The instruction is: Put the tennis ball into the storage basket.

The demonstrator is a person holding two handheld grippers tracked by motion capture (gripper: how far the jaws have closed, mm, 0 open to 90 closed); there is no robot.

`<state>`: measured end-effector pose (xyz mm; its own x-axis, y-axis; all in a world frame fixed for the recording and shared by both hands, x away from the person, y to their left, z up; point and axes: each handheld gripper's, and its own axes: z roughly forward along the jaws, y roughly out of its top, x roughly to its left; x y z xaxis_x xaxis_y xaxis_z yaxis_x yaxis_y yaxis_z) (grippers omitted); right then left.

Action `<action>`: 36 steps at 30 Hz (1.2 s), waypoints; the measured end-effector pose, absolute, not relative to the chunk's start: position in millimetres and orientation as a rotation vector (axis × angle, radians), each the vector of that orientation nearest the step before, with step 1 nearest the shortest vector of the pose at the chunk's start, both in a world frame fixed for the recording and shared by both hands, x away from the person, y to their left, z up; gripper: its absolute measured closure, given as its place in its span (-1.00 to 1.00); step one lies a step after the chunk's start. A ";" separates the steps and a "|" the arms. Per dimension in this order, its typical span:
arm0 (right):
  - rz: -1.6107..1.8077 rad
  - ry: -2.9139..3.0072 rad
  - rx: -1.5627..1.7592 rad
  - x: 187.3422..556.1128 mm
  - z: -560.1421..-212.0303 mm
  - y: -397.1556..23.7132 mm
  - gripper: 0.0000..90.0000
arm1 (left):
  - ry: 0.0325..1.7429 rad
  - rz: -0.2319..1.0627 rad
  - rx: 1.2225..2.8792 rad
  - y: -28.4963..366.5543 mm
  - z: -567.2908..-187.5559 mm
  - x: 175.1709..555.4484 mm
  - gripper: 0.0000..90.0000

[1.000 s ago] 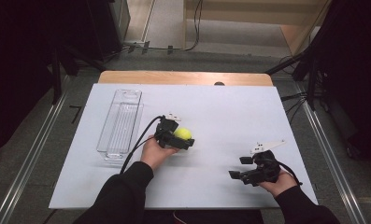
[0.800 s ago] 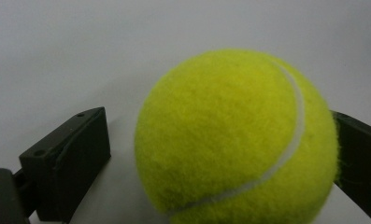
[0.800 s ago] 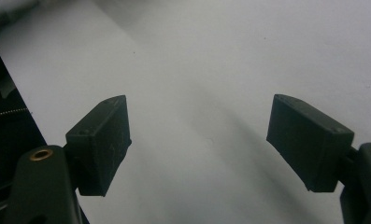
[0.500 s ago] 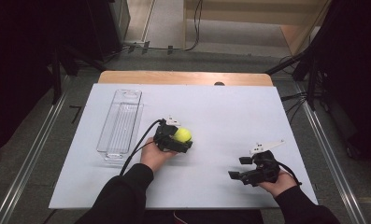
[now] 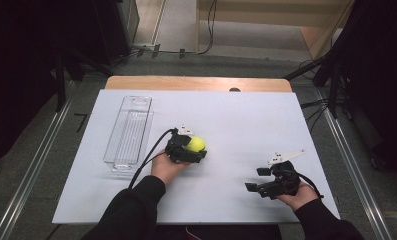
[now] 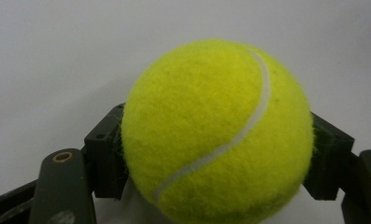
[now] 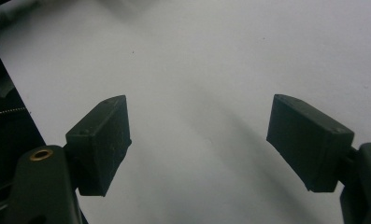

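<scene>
Covering most of the wooden table [image 5: 196, 83], a white board [image 5: 246, 115] carries a clear plastic tray [image 5: 130, 131] at its left. The left gripper [image 5: 195, 151], jaws just closed, clamps a yellow tennis ball [image 6: 218, 133] near the board's middle. The right gripper [image 5: 260, 179] rests with jaws wide apart, holding nothing. No readable writing shows anywhere.

Tennis ball [image 5: 196, 144]: bright yellow-green felt, fuzzy, 1 white curved seam running diagonally across its face in the left gripper view. Sits near the middle of the white table top [image 5: 236, 120], well apart from its edges. Round, intact, pressed on 2 opposite sides.
</scene>
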<state>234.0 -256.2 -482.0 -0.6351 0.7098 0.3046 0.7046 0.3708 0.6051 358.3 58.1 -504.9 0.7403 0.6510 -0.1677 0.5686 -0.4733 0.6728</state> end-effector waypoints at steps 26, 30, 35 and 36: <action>1.135 2.599 1.329 233.5 -481.7 -255.6 -0.57 | 0.926 0.119 2.191 63.7 -491.6 360.2 -0.42; 1.134 2.598 1.329 233.5 -481.6 -255.6 -0.57 | 0.920 0.115 2.192 64.4 -487.7 359.3 -0.42; 1.133 2.598 1.331 233.5 -481.5 -255.7 -0.57 | 0.909 0.109 2.196 64.4 -482.9 357.5 -0.42; 1.133 2.598 1.331 233.5 -481.5 -255.8 -0.57 | 0.906 0.108 2.199 64.5 -481.8 357.3 -0.42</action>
